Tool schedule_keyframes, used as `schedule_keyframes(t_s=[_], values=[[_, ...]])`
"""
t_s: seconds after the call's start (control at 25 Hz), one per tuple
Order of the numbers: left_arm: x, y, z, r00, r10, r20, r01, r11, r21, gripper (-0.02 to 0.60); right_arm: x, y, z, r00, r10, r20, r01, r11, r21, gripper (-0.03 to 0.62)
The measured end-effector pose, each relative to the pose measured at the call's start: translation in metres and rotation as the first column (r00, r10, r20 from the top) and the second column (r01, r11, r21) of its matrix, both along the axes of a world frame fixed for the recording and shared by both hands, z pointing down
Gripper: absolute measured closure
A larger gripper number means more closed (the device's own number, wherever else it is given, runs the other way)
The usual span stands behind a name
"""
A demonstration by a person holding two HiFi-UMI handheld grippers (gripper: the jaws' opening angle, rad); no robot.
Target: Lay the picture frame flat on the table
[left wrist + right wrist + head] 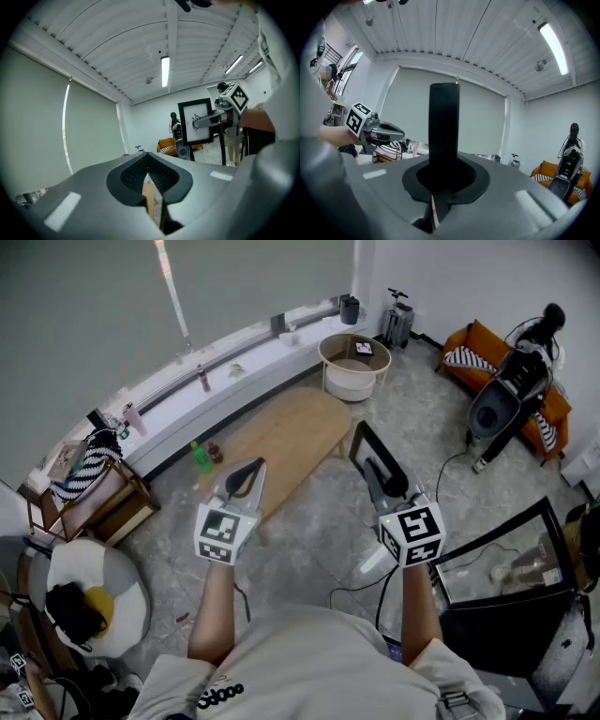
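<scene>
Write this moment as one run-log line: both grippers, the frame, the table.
left gripper: shut, empty | right gripper: shut on picture frame, held upright in air | table: frame not yet on it

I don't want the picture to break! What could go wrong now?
1. Only the right tongs pinch the picture frame, by one edge, up in the air over the floor. It might slip or swing and fall.
2. A green bottle stands right by one end of the wooden table. Laying the frame down near there could knock it over.
</scene>
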State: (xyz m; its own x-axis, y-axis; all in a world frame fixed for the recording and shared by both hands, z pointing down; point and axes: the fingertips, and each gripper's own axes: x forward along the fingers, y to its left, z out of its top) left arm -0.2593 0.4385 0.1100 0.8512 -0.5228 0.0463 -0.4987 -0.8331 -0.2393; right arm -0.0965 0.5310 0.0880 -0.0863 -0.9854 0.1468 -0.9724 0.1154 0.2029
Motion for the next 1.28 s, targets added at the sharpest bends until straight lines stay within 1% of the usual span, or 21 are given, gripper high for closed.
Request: schedule_keyframes(t_s=[0.16,0.36,0.52,0.72,0.84,0.96,1.04,1.28], values=[[0.006,-0.005,0.002,1.0,0.001,0.006,-0.001,1.0,0.001,0.572,0.005,-0.006,-0.001,1.0,-0.002,-0.003,0.002,1.0,0.004,0.58],[0.017,-0.01,-0.002,1.0,0.004,0.001,-0.004,1.0,0.023,0.572,0.016,-0.015,-0.001,1.0,-0.003,0.008,0.003,1.0,0.012,0.58],[0.027,-0.013,-0.002,1.0,-0.005,0.006,0.004,1.0,0.026,0.572,0.027,-0.019,-0.002,0.999,-0.019,0.034,0.018,0.999,0.026,0.58],[0.041,-0.015,-0.001,1.0,-0.024,0.006,0.024,0.999,0.024,0.572,0.044,-0.023,0.0,0.999,-0.027,0.031,0.026,0.999,0.024,0.58],[0.053,-0.012,0.003,0.999,-0.03,0.01,0.03,0.999,0.025,0.572,0.055,-0.021,0.006,0.999,-0.04,0.033,0.039,0.999,0.015,0.58],[0.069,-0.009,0.01,0.999,-0.021,0.028,0.02,0.999,0.028,0.571,0.071,-0.02,0.014,0.998,-0.042,0.039,0.042,0.999,0.003,0.579],[0.077,-0.008,0.014,0.999,-0.015,0.031,0.014,1.0,0.022,0.572,0.08,-0.019,0.019,0.998,-0.034,0.048,0.034,0.999,-0.005,0.58],[0.083,-0.014,0.027,0.999,-0.023,0.041,0.023,1.0,-0.01,0.572,0.09,-0.025,0.029,0.997,-0.038,0.073,0.039,0.999,-0.022,0.579]])
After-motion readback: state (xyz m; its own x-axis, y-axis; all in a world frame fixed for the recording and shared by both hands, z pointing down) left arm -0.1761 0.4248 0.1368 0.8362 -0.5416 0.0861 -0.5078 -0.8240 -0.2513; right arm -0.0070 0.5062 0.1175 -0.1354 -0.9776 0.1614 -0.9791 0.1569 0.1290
